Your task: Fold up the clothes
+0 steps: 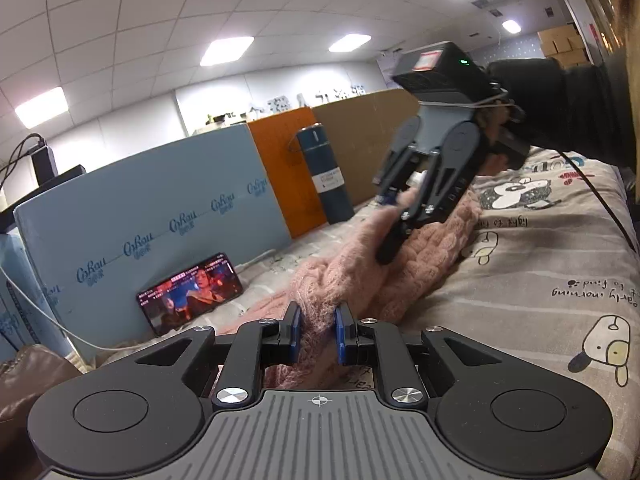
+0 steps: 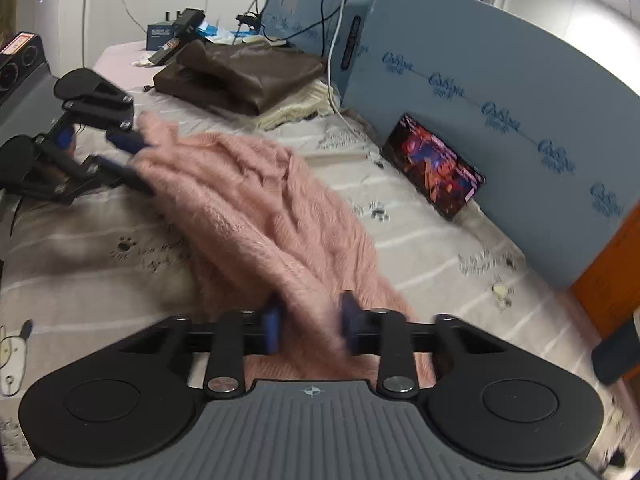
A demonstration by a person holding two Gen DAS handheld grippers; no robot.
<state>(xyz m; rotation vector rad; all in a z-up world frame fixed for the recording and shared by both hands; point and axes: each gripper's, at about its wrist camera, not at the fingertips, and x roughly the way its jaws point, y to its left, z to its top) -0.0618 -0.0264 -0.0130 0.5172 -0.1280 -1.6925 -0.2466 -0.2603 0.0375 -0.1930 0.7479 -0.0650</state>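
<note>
The left tool [image 1: 318, 334] has black linked arms, blue pads on its fingertips [image 1: 340, 334], two silver screws behind them and a ribbed grey plate with a crosshair mark. The right tool [image 1: 394, 204] looks alike, topped by a black box bearing a red-and-white sticker and a green light. Behind it, a black sleeve [image 1: 560, 104].

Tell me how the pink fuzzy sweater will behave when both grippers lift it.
Probably floppy: the pink sweater sags in loose folds between the left gripper and right gripper. Its chunky knit looks likely to stretch. The fuzzy surface should resist slipping from the pads.
</note>
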